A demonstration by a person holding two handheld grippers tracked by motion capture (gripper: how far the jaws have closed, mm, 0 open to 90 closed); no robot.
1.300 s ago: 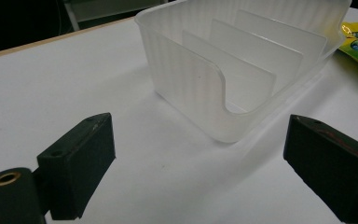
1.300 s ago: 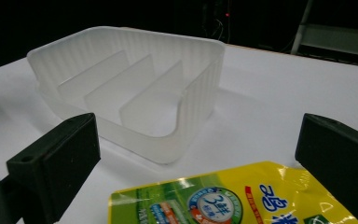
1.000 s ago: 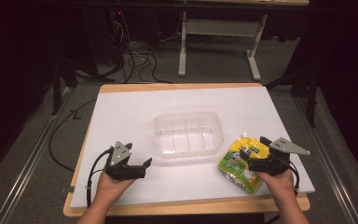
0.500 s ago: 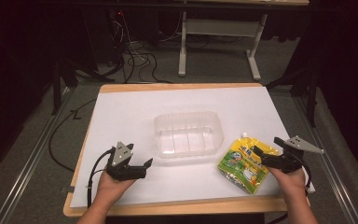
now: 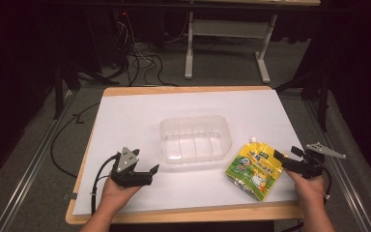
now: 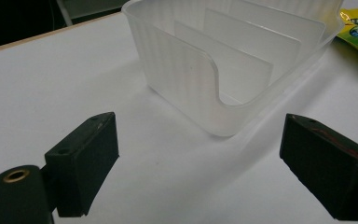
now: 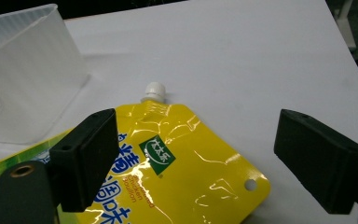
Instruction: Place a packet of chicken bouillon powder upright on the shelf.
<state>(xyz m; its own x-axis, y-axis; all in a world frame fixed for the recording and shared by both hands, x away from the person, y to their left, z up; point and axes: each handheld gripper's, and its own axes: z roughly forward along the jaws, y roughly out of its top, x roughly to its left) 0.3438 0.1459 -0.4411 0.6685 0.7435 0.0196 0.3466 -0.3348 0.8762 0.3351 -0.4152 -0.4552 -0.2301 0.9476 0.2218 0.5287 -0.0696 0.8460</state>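
R gripper [image 5: 281,159] jaws apart, just been closing, over yellow pouch [image 5: 254,170] edge w/o pinching, L gripper [image 5: 150,172] open, near clear tub [image 5: 195,139]

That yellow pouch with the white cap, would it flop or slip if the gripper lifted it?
The yellow pouch would probably sag, since its skin is creased. Its glossy surface may be slippery. Lying flat, it seems unlikely to roll, though its white cap might.
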